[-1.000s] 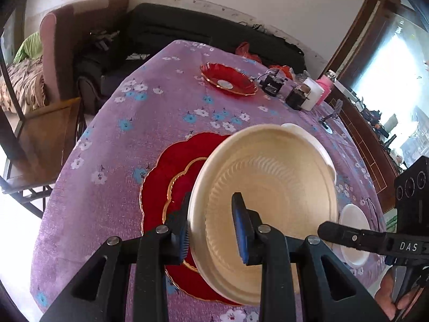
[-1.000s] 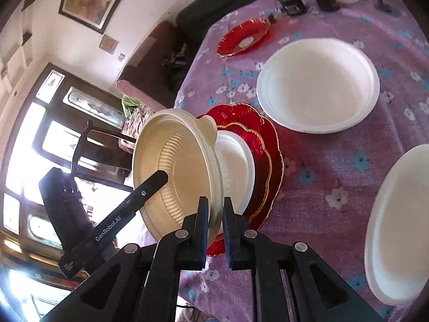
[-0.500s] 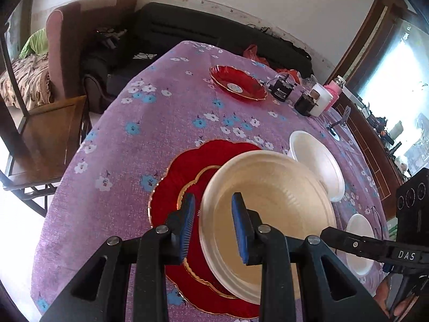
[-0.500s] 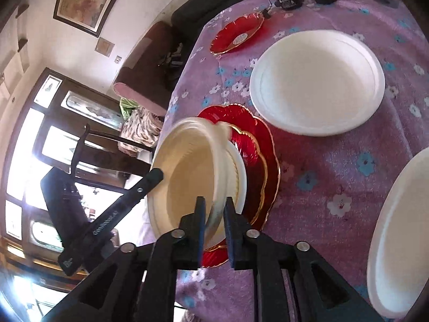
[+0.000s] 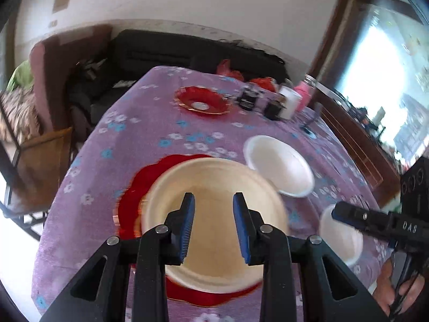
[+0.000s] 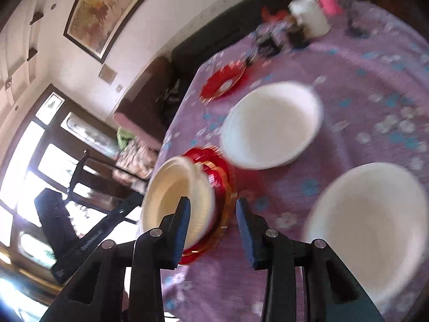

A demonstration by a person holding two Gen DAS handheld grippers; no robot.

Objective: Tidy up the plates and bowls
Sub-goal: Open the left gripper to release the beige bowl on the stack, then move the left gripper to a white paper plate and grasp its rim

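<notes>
A cream plate (image 5: 214, 177) lies flat on a white plate and a red scalloped plate (image 5: 139, 185) on the purple flowered tablecloth. My left gripper (image 5: 214, 214) hovers just above its near half, open, with the pads off the rim. In the right wrist view the cream plate (image 6: 174, 187) sits at the left table edge. My right gripper (image 6: 213, 214) stands back from it with its jaws opening and nothing between them. A white plate (image 6: 270, 123) lies further in, and a second white plate (image 6: 372, 225) lies nearer at the right. A small red plate (image 5: 202, 103) sits far back.
Dark jars (image 5: 248, 98), a white cup (image 5: 289, 102) and a pink bottle (image 5: 304, 94) crowd the table's far end. A black sofa (image 5: 187, 51) and an armchair (image 5: 53, 75) stand beyond the table. A wooden chair (image 5: 40, 161) stands to the left.
The cream plate went from tilted between both grippers to lying flat on the red stack. Both grippers let go of its rim and drew back and up; the right jaws spread wider.
</notes>
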